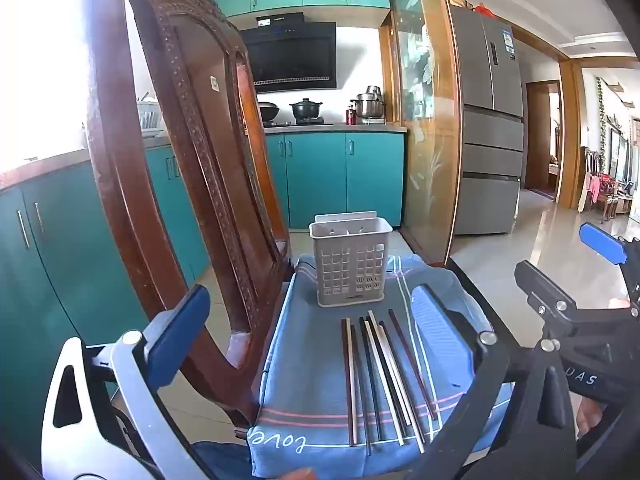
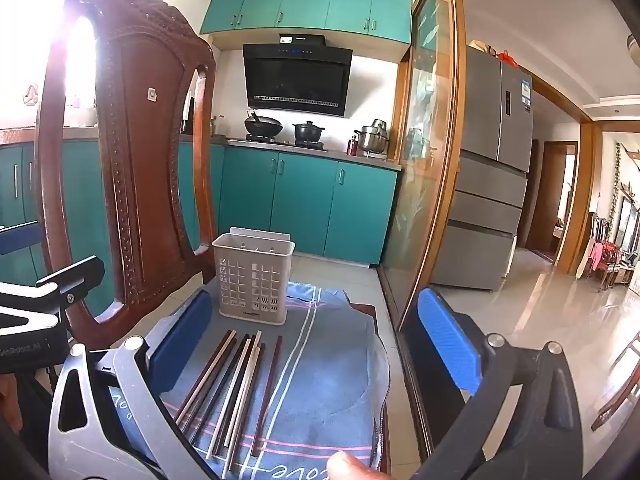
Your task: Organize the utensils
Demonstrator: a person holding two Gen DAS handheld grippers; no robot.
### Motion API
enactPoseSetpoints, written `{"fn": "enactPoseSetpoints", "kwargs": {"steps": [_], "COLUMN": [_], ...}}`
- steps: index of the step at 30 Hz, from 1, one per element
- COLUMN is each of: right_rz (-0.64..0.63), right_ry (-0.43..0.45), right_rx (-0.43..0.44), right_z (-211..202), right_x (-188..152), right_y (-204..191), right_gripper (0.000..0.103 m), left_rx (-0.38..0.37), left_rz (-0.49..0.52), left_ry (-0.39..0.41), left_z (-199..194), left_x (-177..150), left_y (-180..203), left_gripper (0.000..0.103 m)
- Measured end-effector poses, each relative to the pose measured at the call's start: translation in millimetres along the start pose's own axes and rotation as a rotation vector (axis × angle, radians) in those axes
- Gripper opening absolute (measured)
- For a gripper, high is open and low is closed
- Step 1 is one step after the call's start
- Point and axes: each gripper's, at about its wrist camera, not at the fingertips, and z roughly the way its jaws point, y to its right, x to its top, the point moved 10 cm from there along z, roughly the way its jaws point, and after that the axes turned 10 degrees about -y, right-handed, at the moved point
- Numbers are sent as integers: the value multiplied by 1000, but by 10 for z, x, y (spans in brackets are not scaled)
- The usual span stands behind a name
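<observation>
Left wrist view: chopsticks (image 1: pixel 384 376) laid in a loose fan on blue cloth (image 1: pixel 320 420), tips toward 12 o'clock, pointing at grey holder basket (image 1: pixel 351 264). Basket upright at 12 o'clock on the cloth, well apart from nothing much — just beyond the stick tips, not touching them. Looks set there as the drop target; sticks lined up toward it for an easy lift-and-tip.

Left gripper (image 1: pixel 308 340) spread wide, nothing between the pads, hovering above the near end of the sticks. Right gripper (image 1: pixel 592 276) visible at 3 o'clock, off to the side of the cloth.

Right wrist view: same fan of chopsticks (image 2: pixel 236 388) at 7 o'clock, basket (image 2: pixel 253 276) at 11 o'clock, right gripper (image 2: pixel 316 340) also spread wide and empty — framing bare cloth (image 2: pixel 332 380) to the right of the sticks. Carved wooden chair back (image 2: pixel 132 152) at 10 o'clock, close behind the basket.

Judgement: nothing sorted yet, all sticks on the cloth, none seen in the basket. Sticks overlap mid-length, so single-stick pinch likely awkward; outermost dark one on the right sits slightly apart, probably the easiest first pick.
</observation>
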Motion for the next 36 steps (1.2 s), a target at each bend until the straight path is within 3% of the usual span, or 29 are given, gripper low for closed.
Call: {"fn": "enactPoseSetpoints", "kwargs": {"steps": [36], "right_rz": [2], "right_ry": [1], "right_rx": [32], "right_z": [45], "right_x": [21], "right_y": [-91], "right_gripper": [100], "left_rx": [41], "left_rz": [-4], "left_ry": [-4], "left_z": [47], "left_x": [-10], "left_y": [-120], "left_gripper": [100]}}
